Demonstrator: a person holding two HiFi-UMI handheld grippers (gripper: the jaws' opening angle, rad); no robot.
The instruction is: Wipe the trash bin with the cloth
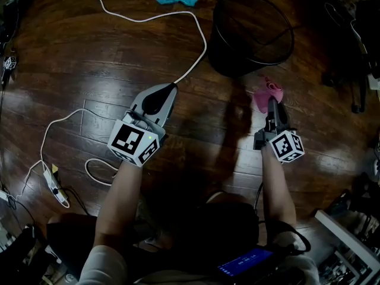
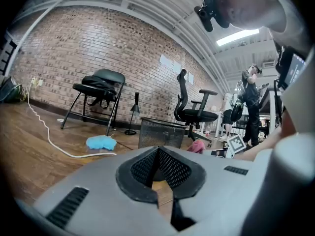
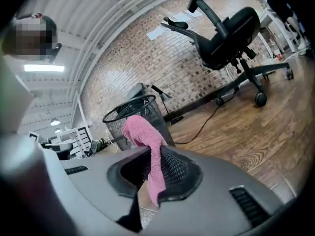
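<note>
Gripping the cloth (image 3: 142, 132) in the right gripper (image 3: 149, 154), jaws pressed together on it with only pink fabric between the pads; bunches up above the jaw tips and trails down in a narrow strip behind them; shows in the head view as a pink tuft of cloth (image 1: 267, 92) right at the tip of the right gripper (image 1: 273, 104), above the wooden floor (image 1: 77, 70); stops near the base of the bin (image 1: 228, 52), whether touching it or not cannot be told from above; rises in the right gripper view right in front of the bin (image 3: 118, 116) and covers part of its mesh wall.

Stands upright on the floor, black and mesh-sided, open mouth up, at the upper right of the head view.

Holds nothing in the left gripper (image 2: 158, 149); jaws together there, pads meeting at the tips, only floor visible through the gap lower down; points in the head view, as the left gripper (image 1: 167, 90), up and to the right towards a white cable (image 1: 199, 52) looping across the floor; keeps well left of the bin and of the right gripper.

Looks along the left gripper at the bin (image 2: 160, 132) straight ahead; a blue cloth (image 2: 101, 142) on the floor to its left, beside the cable (image 2: 44, 127); a folding chair (image 2: 98, 85) and an office chair (image 2: 194, 113) before the brick wall (image 2: 74, 43) behind.
</note>
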